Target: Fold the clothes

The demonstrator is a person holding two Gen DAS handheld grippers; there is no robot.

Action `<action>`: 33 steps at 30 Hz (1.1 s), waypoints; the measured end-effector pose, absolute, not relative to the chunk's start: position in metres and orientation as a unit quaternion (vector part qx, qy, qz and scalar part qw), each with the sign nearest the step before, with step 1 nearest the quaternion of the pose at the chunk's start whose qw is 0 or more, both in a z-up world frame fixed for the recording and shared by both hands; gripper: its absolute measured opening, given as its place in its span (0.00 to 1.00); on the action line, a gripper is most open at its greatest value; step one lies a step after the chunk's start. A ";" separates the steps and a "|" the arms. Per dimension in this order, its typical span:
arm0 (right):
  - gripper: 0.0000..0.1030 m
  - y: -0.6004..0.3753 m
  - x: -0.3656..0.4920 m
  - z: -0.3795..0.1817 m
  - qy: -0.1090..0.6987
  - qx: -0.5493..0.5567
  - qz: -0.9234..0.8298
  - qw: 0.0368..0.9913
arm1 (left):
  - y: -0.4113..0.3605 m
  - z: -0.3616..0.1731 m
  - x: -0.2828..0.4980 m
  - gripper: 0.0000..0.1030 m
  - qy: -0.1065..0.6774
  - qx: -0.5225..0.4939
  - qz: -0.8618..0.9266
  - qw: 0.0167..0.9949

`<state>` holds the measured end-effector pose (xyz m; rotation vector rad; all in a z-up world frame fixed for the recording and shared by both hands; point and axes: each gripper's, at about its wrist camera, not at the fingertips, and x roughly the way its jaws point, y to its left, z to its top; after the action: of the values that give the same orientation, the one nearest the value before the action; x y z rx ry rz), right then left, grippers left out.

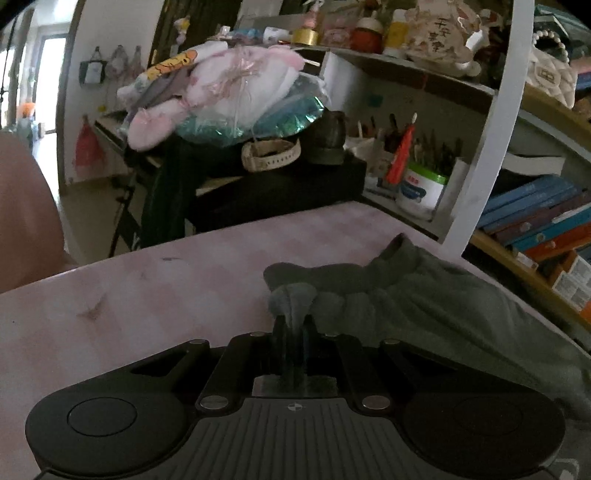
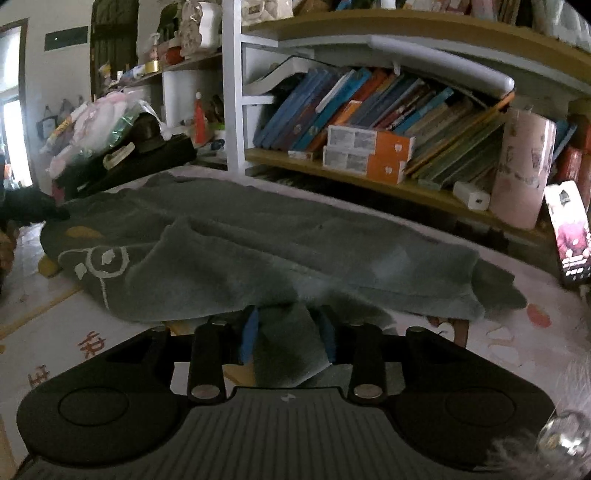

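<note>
We are pinching the grey-green garment [image 2: 258,236] at two edges, so a fold can be carried over; left claw [image 1: 293,325] clenching a bunched hem, right claw [image 2: 290,328] gripping a corner; garment lying across the patterned surface [image 1: 147,295] below the bookshelf [image 2: 369,177].

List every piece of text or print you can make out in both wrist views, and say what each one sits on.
"平安" and more brush characters, only partly legible: cream ornament on the top shelf.
Red Chinese characters, cut off and unreadable: printed table cover.
White tub label: too blurred.
Orange boxes: print too small.
Book spines: blurred.
Phone screen: unreadable.
Green garment: white drawn motif only, no letters.
</note>
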<state>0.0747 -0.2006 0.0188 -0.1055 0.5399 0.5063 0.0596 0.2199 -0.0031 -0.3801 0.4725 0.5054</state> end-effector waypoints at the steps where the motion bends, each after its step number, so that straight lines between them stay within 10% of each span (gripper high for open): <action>1: 0.34 -0.202 0.074 0.021 0.263 -0.047 0.254 0.930 | 0.222 -0.004 0.060 0.08 0.230 -0.190 0.242 0.923; 12: 0.55 -0.246 0.041 0.017 0.297 0.065 0.211 0.929 | 0.240 -0.015 0.062 0.06 0.228 -0.242 0.198 0.922; 30: 0.57 -0.224 0.058 0.005 0.353 0.076 0.124 0.924 | 0.290 -0.024 0.066 0.06 0.205 -0.314 0.190 0.907; 32: 0.45 -0.214 0.054 0.005 0.348 0.041 0.129 0.927 | 0.290 -0.024 0.067 0.06 0.205 -0.316 0.190 0.907; 33: 0.21 -0.212 0.051 0.005 0.346 0.032 0.135 0.928 | 0.290 -0.024 0.067 0.06 0.204 -0.316 0.189 0.907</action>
<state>0.0511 -0.2117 0.0052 0.0650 0.7085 0.2764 0.0666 0.2899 -0.0239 -0.6529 0.4221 0.3906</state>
